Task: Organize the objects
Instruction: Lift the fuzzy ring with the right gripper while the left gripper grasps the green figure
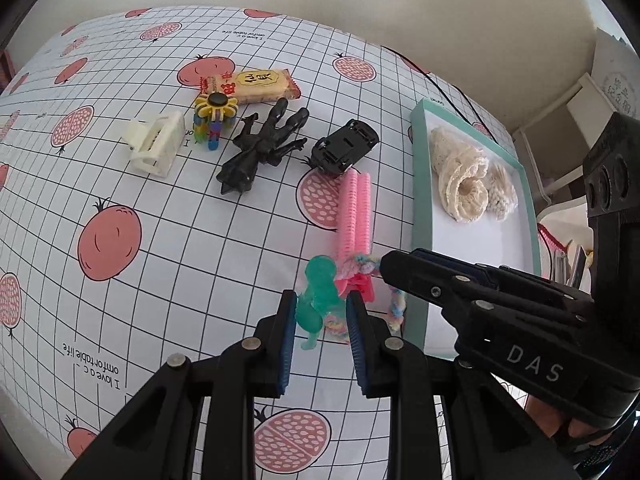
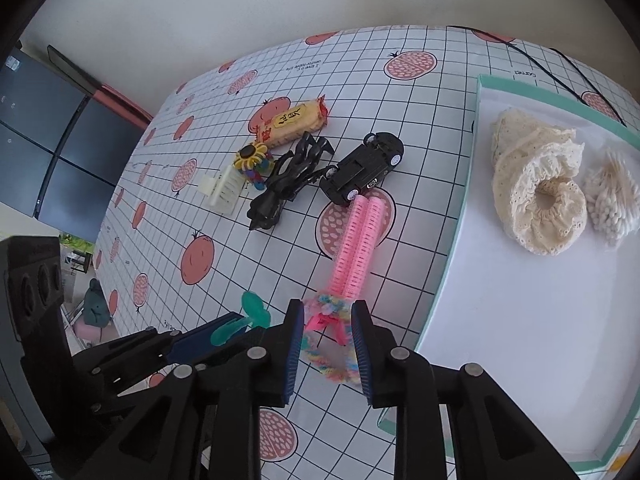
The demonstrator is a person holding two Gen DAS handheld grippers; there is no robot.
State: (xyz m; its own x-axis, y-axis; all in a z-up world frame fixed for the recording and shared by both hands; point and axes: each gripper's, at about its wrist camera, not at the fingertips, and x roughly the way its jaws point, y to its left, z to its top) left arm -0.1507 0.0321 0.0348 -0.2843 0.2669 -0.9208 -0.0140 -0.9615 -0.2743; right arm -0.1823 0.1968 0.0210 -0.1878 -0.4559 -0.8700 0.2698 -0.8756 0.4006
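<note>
A translucent green figure (image 1: 320,296) stands between the blue pads of my left gripper (image 1: 321,297), which is shut on it. In the right wrist view the left gripper (image 2: 236,320) comes in from the left with the green figure (image 2: 253,307) at its tip. My right gripper (image 2: 328,305) is shut on a pastel rainbow hair tie (image 2: 334,372). The tie loops around the clip end of a pink hair roller (image 2: 360,240). From the left wrist the right gripper (image 1: 386,264) reaches in from the right, at the near end of the roller (image 1: 354,208).
A teal-rimmed white box (image 2: 460,216) on the right holds a cream lace piece (image 2: 536,192) and a bag of cotton swabs (image 2: 612,200). Farther back lie a black toy car (image 1: 346,148), black claw toy (image 1: 260,148), white clip (image 1: 156,144), sunflower toy (image 1: 214,114) and snack packet (image 1: 256,84).
</note>
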